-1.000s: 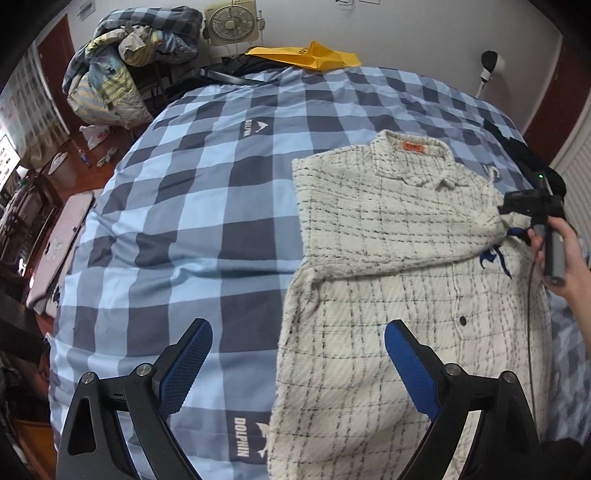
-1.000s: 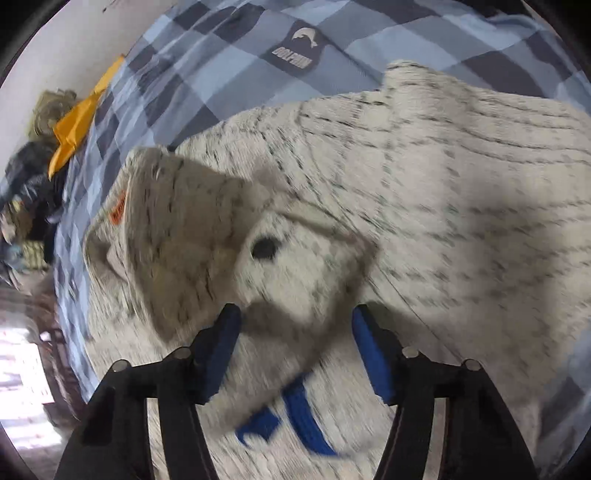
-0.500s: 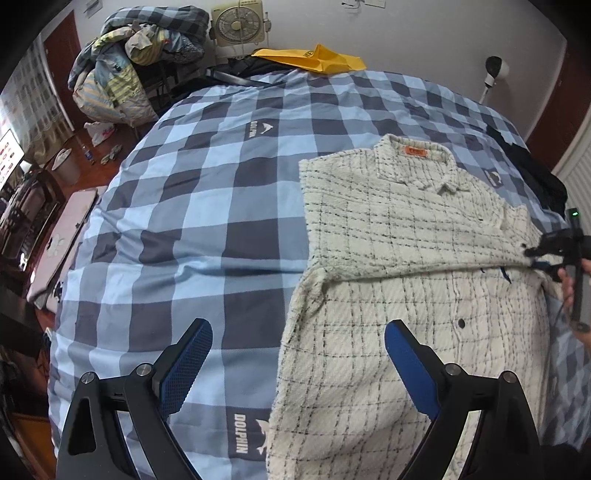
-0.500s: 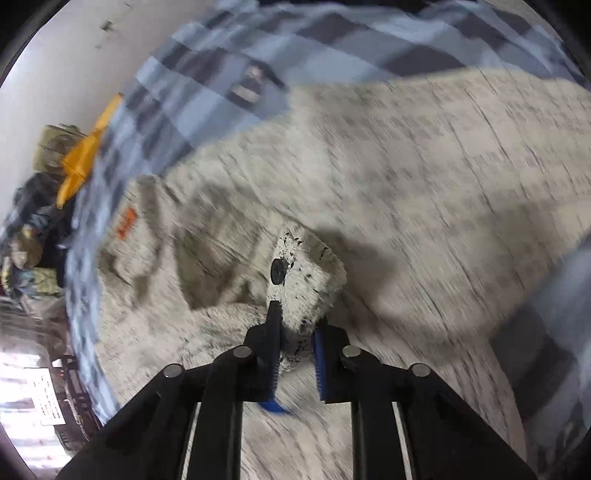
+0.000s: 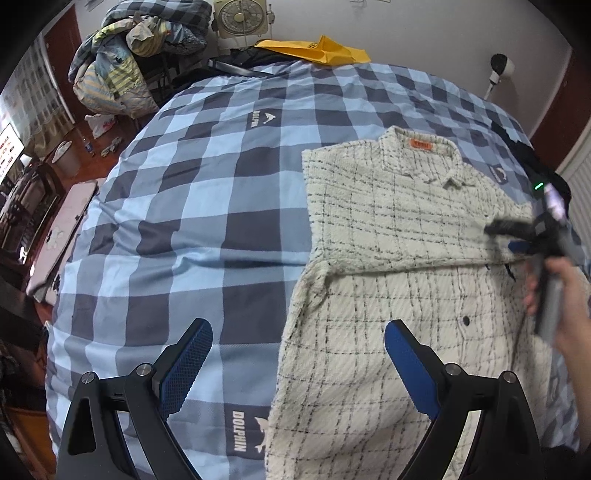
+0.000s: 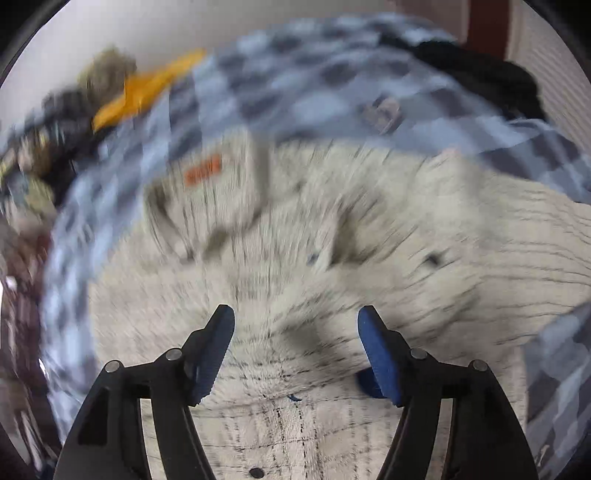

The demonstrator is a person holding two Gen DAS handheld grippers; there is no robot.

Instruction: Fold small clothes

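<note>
A cream checked shirt (image 5: 388, 266) with an orange neck label lies flat on the blue checked bedspread (image 5: 207, 206), its left sleeve folded across the chest. My left gripper (image 5: 295, 350) is open and empty, hovering above the shirt's lower left edge. My right gripper (image 6: 295, 332) is open and empty just above the shirt (image 6: 332, 258); that view is motion-blurred. The right gripper also shows in the left wrist view (image 5: 517, 236) over the shirt's right side, held by a hand.
A yellow cloth (image 5: 317, 48) and a fan (image 5: 240, 18) sit at the bed's far end. A pile of clothes (image 5: 125, 62) is at the far left. A dark garment (image 5: 535, 162) lies at the bed's right edge.
My right gripper closed on the shirt's right sleeve, drew it rightward, then opened and released it. The shirt's right side now lies flatter. My left gripper stayed put.
</note>
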